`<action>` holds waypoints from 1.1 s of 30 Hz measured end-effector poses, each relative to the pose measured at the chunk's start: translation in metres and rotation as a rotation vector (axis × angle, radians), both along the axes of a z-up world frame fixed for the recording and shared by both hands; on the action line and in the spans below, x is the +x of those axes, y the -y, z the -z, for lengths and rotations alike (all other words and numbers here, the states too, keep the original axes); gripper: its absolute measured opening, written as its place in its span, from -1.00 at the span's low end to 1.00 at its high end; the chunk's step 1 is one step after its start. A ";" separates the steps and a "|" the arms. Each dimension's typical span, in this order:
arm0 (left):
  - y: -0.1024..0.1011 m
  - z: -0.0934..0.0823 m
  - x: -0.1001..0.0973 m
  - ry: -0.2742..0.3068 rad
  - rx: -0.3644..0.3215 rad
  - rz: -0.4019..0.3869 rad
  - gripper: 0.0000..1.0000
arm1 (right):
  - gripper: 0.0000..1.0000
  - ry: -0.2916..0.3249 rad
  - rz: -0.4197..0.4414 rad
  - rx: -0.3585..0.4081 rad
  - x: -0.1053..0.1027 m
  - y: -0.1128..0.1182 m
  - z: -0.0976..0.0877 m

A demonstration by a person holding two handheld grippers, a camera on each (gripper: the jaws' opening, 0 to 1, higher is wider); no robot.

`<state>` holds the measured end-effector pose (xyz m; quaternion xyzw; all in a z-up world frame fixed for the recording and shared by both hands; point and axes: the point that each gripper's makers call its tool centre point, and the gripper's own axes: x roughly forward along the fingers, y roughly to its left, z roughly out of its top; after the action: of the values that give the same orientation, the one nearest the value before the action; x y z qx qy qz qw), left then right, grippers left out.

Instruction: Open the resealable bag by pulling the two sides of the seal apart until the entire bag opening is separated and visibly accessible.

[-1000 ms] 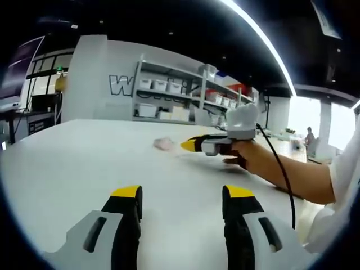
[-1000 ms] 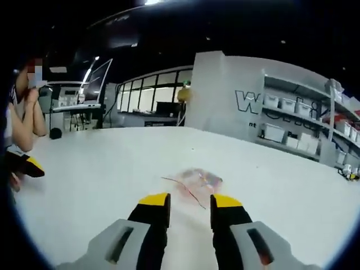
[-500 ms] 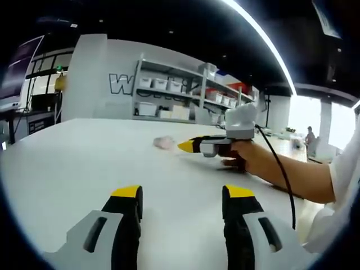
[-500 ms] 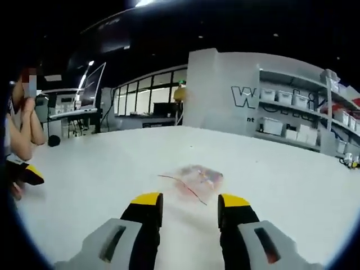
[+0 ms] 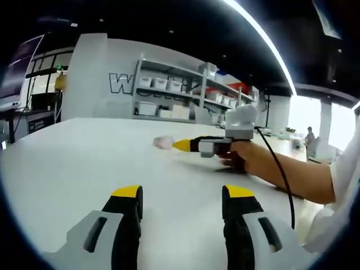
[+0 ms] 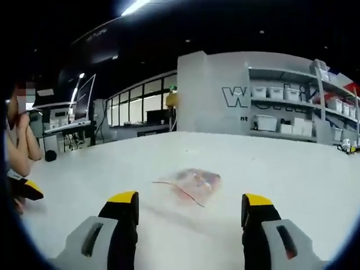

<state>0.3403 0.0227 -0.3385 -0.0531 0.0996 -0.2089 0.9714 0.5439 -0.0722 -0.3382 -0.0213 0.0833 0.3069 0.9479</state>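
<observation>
- Resealable bag (image 5: 163, 142) lay flat on the white table (image 5: 67, 169) in the left gripper view, small and far off at about 12 o'clock from the left gripper (image 5: 183, 197), well apart from it.
- That gripper's jaws stood spread wide with nothing between them, low over the bare tabletop.
- The right gripper (image 5: 181, 145) came in from 3 o'clock, held in the person's hand (image 5: 243, 156), its yellow tip just beside the bag; from this angle I could not tell whether it touched.
- In the right gripper view the resealable bag (image 6: 194, 181) sat near, at 12 o'clock between the jaw lines, clear with pinkish contents and a thin red line along its near edge, probably the seal.
- The right gripper (image 6: 191, 205) was splayed wide and empty, the bag lying ahead of its tips.
- The left gripper's yellow tip (image 6: 31, 189) showed at 9 o'clock.
- Judged as the approach step: the right jaws should straddle one lip of the seal near its middle, pinching only one layer, while the left comes in to take the opposite lip.
- A flat, thin film will likely slip or get pinched double.
</observation>
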 end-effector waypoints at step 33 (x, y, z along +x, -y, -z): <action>-0.002 -0.002 -0.002 0.007 -0.011 -0.001 0.14 | 0.51 -0.010 0.006 -0.001 -0.011 0.003 0.000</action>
<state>0.3383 0.0246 -0.3364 -0.0575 0.0949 -0.2091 0.9716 0.5330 -0.0749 -0.3379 -0.0199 0.0883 0.3041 0.9483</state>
